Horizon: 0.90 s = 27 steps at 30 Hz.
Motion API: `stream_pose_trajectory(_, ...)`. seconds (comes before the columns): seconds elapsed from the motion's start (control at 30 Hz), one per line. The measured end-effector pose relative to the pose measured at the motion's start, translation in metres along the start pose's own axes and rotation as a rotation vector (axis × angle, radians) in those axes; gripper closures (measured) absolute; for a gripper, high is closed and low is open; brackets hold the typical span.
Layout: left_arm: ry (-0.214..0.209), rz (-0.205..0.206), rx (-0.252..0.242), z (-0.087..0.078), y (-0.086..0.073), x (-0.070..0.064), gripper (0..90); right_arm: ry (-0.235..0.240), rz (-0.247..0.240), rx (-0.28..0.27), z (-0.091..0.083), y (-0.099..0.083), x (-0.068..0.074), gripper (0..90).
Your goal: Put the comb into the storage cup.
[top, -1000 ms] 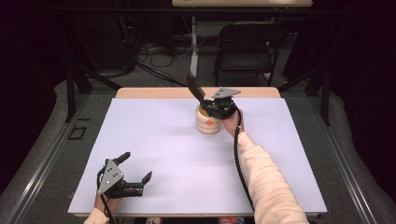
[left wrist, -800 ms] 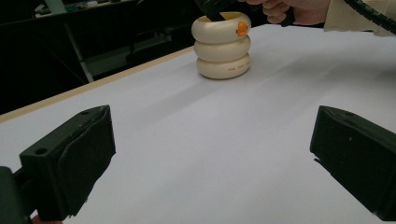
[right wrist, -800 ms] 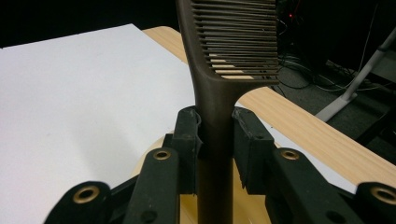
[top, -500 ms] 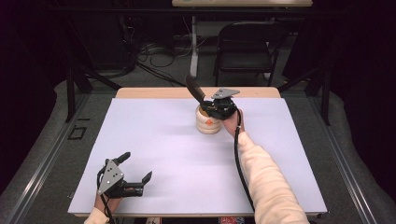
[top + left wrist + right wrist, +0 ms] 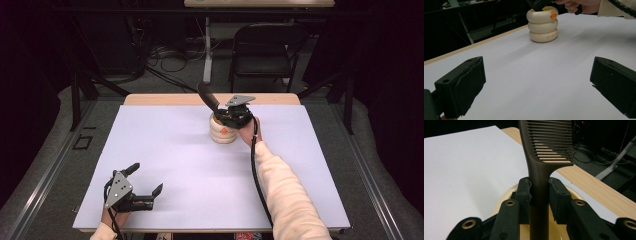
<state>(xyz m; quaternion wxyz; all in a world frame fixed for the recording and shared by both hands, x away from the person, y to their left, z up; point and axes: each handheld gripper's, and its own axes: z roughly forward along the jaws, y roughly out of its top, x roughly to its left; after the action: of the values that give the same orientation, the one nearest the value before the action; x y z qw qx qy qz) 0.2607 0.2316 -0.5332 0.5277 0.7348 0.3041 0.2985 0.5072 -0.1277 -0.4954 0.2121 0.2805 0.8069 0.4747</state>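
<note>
The right forearm reaches across to the far middle of the surface (image 5: pixel 165 150), its sleeve angled up from the near right edge. The right claw (image 5: pixel 539 195) pinches the handle of a dark brown comb (image 5: pixel 544 157), whose toothed end rises toward the far edge while its lower end stands inside a cream ribbed holder (image 5: pixel 542 23). The holder bears an orange mark and a line of small print too fine to read. The left claw (image 5: pixel 146 187) rests spread wide at the near left corner, holding nothing, well apart from the holder. Bare white surface lies between them.
</note>
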Motion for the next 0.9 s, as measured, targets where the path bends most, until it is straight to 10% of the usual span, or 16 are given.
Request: stream_pose_trajectory(0.9,0.001,0.002,0.001,0.0001,0.0000,-0.0003,0.0,0.002,0.018,0.041,-0.0094,0.0029,-0.0029,63.4)
